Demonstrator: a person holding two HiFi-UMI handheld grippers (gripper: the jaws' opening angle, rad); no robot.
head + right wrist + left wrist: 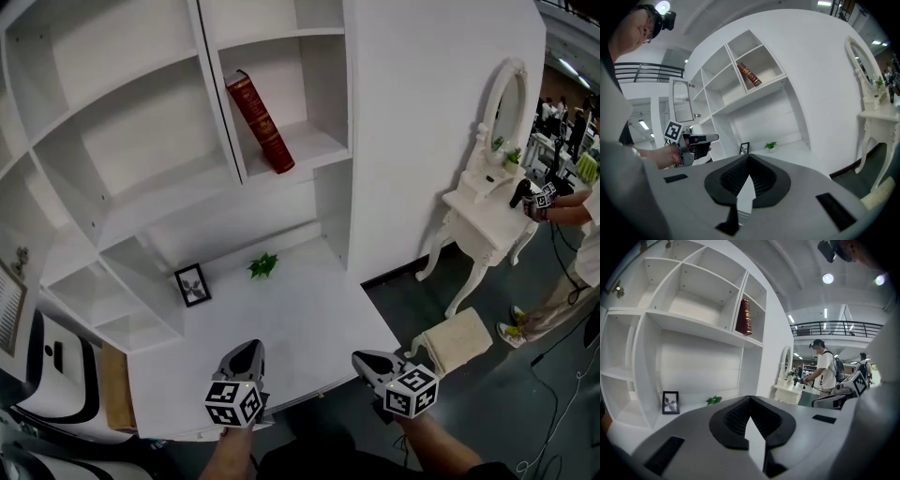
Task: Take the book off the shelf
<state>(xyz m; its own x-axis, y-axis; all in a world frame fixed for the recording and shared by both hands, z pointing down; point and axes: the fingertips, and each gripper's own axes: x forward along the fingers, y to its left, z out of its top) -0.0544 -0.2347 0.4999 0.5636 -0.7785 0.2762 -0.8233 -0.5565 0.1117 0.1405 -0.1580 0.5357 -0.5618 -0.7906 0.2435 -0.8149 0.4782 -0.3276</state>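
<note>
A dark red book (258, 122) leans tilted in the upper right compartment of the white shelf unit (141, 178). It also shows in the left gripper view as the book (743, 316) and in the right gripper view as the book (749, 74). My left gripper (251, 347) hangs over the near edge of the white desk, far below the book, jaws together with nothing between them. My right gripper (362, 357) is level with it at the desk's right corner, also shut and empty. Both point towards the shelf.
On the desk top (300, 319) stand a small framed picture (192, 284) and a little green plant (263, 266). To the right are a white dressing table with an oval mirror (487, 202), a cushioned stool (455, 339) and another person (572, 225) holding grippers.
</note>
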